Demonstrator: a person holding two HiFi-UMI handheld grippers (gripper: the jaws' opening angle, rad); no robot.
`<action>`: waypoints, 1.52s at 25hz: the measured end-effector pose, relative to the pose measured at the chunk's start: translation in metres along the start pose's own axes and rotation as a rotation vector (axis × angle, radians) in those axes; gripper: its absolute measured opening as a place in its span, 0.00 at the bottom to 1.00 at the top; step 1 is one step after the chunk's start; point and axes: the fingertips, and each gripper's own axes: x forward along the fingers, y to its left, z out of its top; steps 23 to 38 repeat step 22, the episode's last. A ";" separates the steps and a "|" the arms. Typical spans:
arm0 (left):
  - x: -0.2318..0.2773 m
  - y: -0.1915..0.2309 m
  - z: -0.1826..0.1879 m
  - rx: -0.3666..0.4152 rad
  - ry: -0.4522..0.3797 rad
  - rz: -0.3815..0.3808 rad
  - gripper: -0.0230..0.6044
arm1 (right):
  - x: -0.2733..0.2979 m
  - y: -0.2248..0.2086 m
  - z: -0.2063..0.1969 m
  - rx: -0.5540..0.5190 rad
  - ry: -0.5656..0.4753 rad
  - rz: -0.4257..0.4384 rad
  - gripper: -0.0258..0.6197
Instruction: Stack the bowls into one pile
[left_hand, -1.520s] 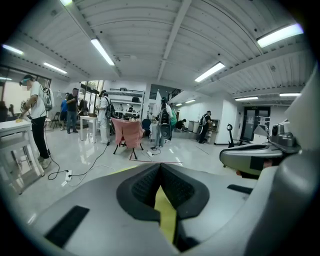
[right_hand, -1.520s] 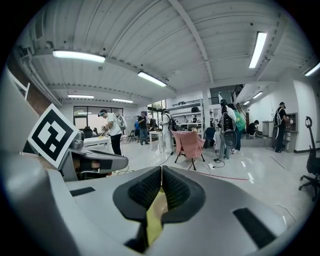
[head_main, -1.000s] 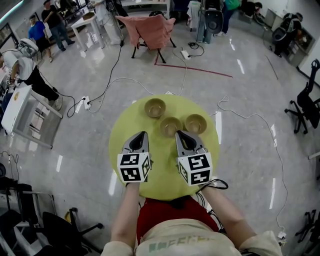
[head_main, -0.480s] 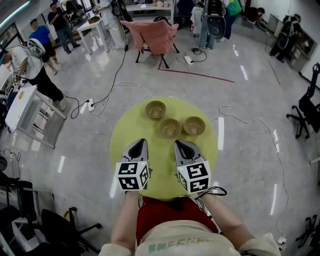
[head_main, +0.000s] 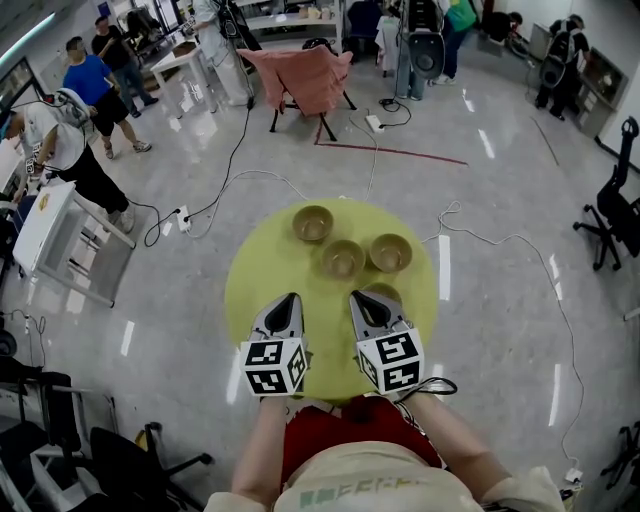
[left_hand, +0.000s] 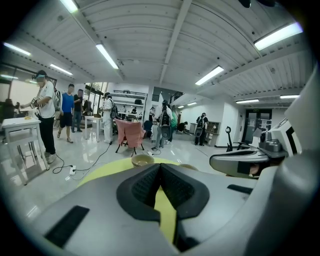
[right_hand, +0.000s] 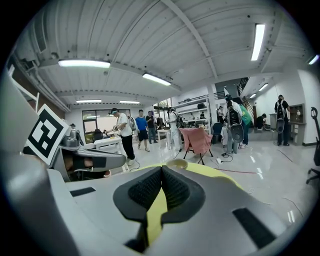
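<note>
Bowls (head_main: 343, 258) sit unstacked beyond closed left claw (head_main: 291, 298) and right claw (head_main: 355, 297).

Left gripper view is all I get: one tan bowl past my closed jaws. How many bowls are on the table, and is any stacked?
Observer: The head view shows three round tan bowls on the round yellow-green table: the far-left bowl, the middle bowl and the right bowl. Each stands on its own, and none is nested in another.
Operator: Is the right gripper holding anything?
Observer: No. In the right gripper view, the right gripper has its jaws closed with nothing between them.
Operator: Where does it sit relative to the bowls?
Observer: In the head view it is on the near side of the table, short of the middle bowl and touching none.
</note>
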 end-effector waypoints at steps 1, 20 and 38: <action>-0.001 0.002 0.000 0.000 0.001 -0.002 0.07 | 0.001 0.004 -0.001 0.003 0.005 0.003 0.09; -0.054 0.049 -0.022 -0.001 0.007 -0.096 0.07 | 0.000 0.089 -0.033 0.022 0.039 -0.062 0.09; -0.066 0.054 -0.028 -0.007 0.009 -0.104 0.07 | -0.002 0.103 -0.037 0.024 0.041 -0.069 0.09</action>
